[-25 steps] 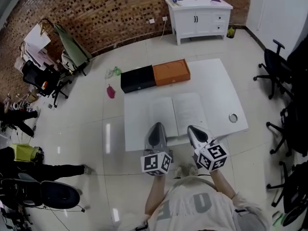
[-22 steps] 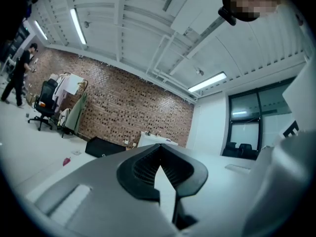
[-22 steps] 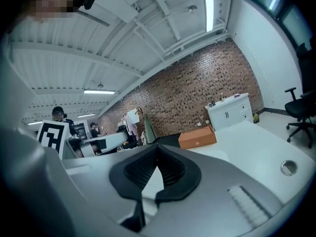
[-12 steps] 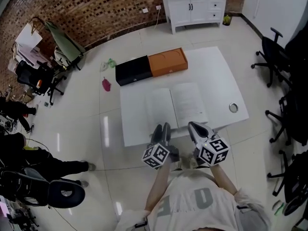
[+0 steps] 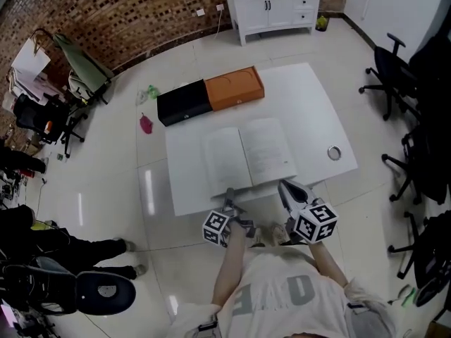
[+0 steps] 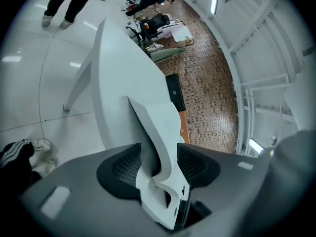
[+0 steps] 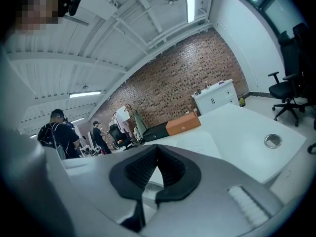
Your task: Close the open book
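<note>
The open book [image 5: 246, 155] lies flat on the white desk [image 5: 310, 111] with its pale pages up, just ahead of both grippers and close to the desk's near edge. The left gripper [image 6: 158, 149] is at that edge, in front of the left-hand page, rolled onto its side. Its jaws are opening and stand wide apart. The left gripper view shows what the head view cannot: a smooth white edge runs in between the ribbed black pads. Whether that is the book's edge or the desk's, I cannot tell, and the pads do not clearly press on it.

The right gripper [image 7: 157, 149] hangs just short of the desk edge, before the right-hand page. Its own view shows the dark pads clenched tip to tip with nothing between them.

Beyond the book from the grippers, a matte black box [image 5: 183, 103] and an orange box [image 5: 234, 89] lie end to end, touching, at the desk's far edge. Out to the right of the right gripper, a small metal ring [image 5: 334, 153] sits alone on the bare top.

The head view adds the glossy tiled floor [image 5: 106, 189], a white cabinet [image 5: 271, 5] against the brick wall [image 5: 127, 13], and black office chairs [image 5: 384, 76] on the right. Only the right gripper view shows the ribbed white ceiling [image 7: 123, 48] and people [image 7: 57, 132] standing far off to the left.
</note>
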